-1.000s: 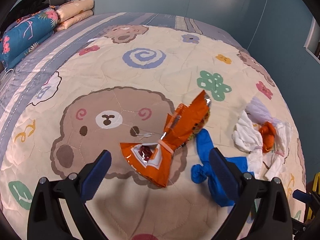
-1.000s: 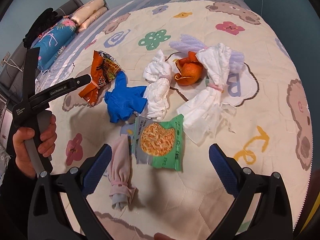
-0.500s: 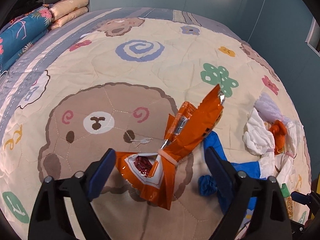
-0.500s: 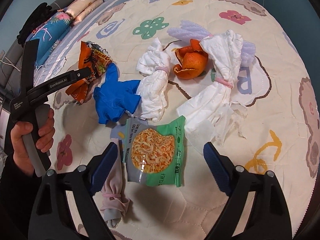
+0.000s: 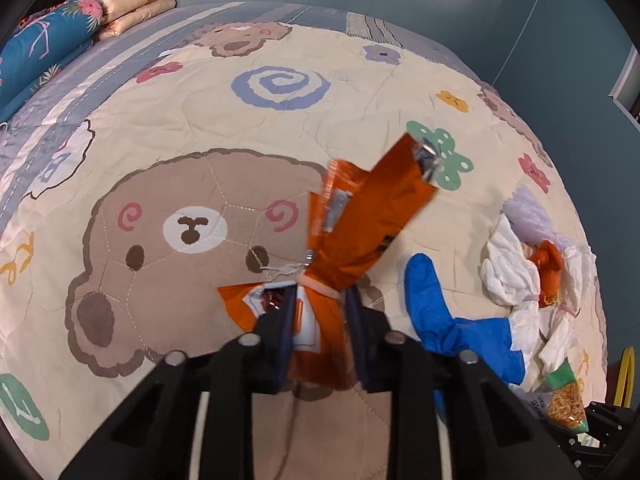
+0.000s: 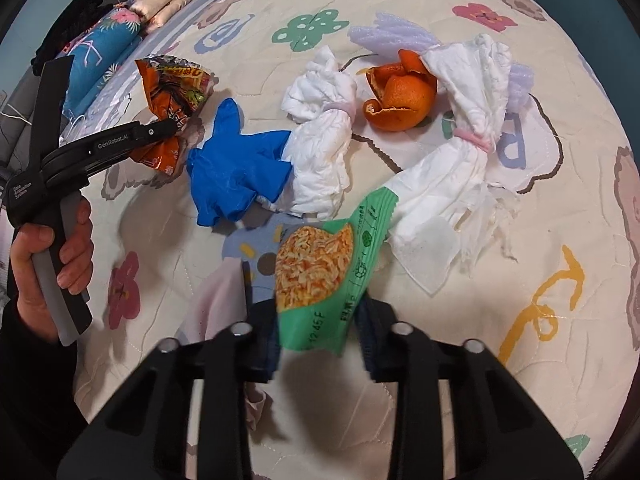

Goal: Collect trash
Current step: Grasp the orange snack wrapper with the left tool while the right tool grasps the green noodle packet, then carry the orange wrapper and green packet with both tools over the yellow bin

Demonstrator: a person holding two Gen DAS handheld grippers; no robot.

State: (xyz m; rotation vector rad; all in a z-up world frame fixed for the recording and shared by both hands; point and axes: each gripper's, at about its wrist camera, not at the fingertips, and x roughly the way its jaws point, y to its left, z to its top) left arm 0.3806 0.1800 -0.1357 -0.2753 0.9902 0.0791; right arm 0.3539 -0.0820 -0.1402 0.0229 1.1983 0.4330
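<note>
My left gripper (image 5: pixel 320 312) is closing its jaws on the tied waist of an orange snack wrapper (image 5: pixel 368 216), whose upper half sticks up off the quilt. The right wrist view shows the same gripper (image 6: pixel 170 130) pinching that wrapper (image 6: pixel 172 80), with a hand (image 6: pixel 52 260) on its handle. My right gripper (image 6: pixel 316 320) is closing on the lower end of a green noodle packet (image 6: pixel 320 264), which bends upward between the pads. That packet (image 5: pixel 564 396) also shows at the left wrist view's lower right.
On the cartoon quilt (image 6: pixel 520 300) lie a blue glove (image 6: pixel 236 176), two white tissue bundles (image 6: pixel 320 140) (image 6: pixel 460 160), an orange peel (image 6: pixel 400 96) and a pink bundle (image 6: pixel 216 308). Pillows (image 5: pixel 40 52) are stacked at the far left.
Both grippers went from wide open to pinched. The left one closed on the orange wrapper, the right one on the green packet, whose end now lifts off the quilt.
</note>
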